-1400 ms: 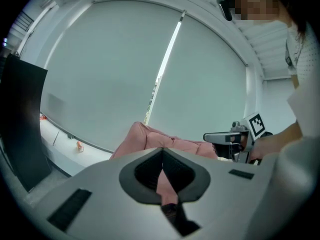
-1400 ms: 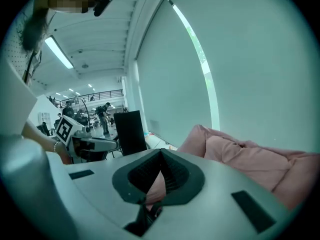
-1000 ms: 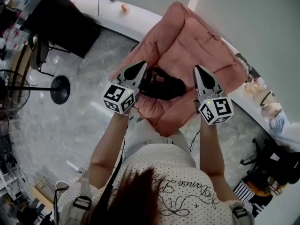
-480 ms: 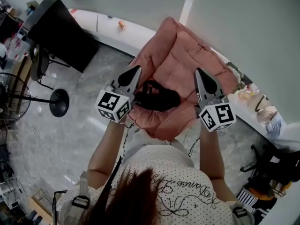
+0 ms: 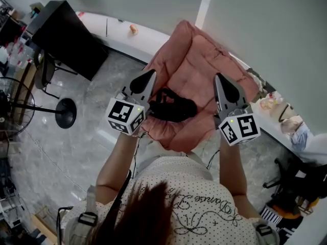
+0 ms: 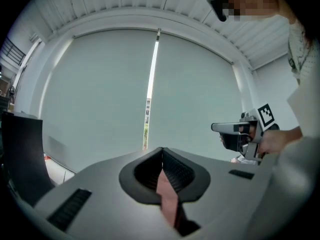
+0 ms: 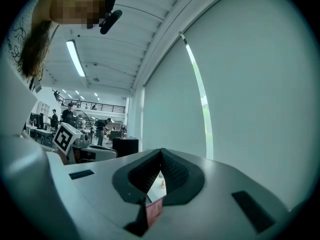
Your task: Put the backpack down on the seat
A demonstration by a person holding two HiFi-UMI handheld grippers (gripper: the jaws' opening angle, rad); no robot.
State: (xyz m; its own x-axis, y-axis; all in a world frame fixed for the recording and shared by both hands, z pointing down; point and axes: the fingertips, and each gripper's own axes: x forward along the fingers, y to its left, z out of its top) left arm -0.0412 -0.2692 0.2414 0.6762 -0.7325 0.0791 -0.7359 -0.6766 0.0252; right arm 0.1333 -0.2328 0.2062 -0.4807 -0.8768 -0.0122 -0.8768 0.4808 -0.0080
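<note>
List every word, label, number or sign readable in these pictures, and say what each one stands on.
Shirt: one line of cursive print that seems to start "Danie"; the rest is too curly and small to read.
Cubes on the left gripper and right gripper: black-and-white square marker patterns only, no letters or digits.
Everything else: too small or blurred to read.

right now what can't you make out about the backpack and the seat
- Backpack details: head view, too small and dark to show straps or zips.
- Backpack, both gripper views: blocked by the shut jaws; only slivers show between them.
- Seat front edge: head view, partly covered by the person and the left gripper.
</note>
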